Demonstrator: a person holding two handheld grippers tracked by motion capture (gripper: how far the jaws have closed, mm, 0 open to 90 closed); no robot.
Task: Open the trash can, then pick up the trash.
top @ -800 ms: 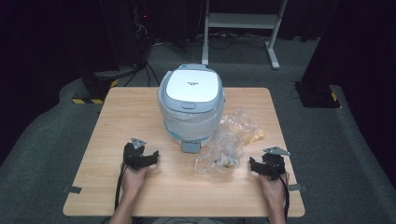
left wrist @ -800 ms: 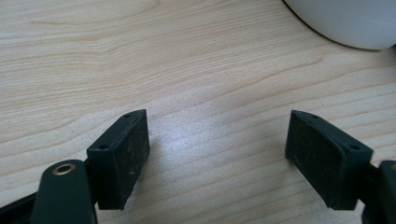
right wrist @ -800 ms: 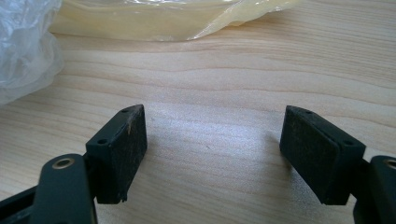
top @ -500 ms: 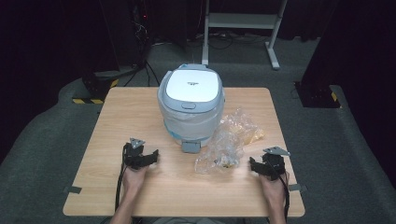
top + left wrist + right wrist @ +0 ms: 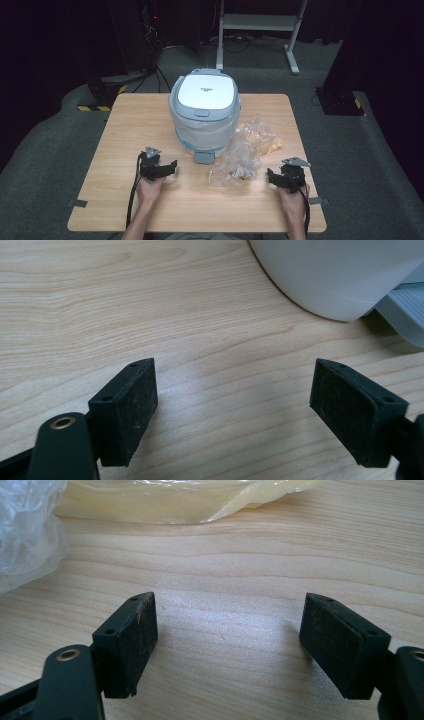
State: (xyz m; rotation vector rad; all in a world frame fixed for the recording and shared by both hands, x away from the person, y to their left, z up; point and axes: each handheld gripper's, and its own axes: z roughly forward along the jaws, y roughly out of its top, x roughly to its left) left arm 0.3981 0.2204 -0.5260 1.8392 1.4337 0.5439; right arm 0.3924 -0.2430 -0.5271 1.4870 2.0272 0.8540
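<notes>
Bag (image 5: 246,152) of clear crinkled plastic, with yellowish contents inside, lies on the wooden table (image 5: 125,125) just right of the rice cooker (image 5: 204,112), touching its lower side. From my remote station I read the cooker as white and pale grey, lid down, standing at the centre of the far half of the table, with a grey tab projecting at its near base.

Right gripper (image 5: 281,178) rests on the table near the right end of the bag, apart from it. In the right gripper view its jaws stand wide apart over bare wood, with nothing between them; the bag (image 5: 150,500) runs along the top edge there.

Left gripper (image 5: 162,170) rests on the table near the cooker's front left, not touching it. In the left gripper view its jaws are likewise spread, nothing between them, and the cooker's white wall (image 5: 340,275) curves across the upper right corner.

Table surface: light wood grain, square, with tape tabs at the near corners. Floor: dark grey carpet. Beyond the table I see a white metal stand (image 5: 260,30), cables, and black drapes.
</notes>
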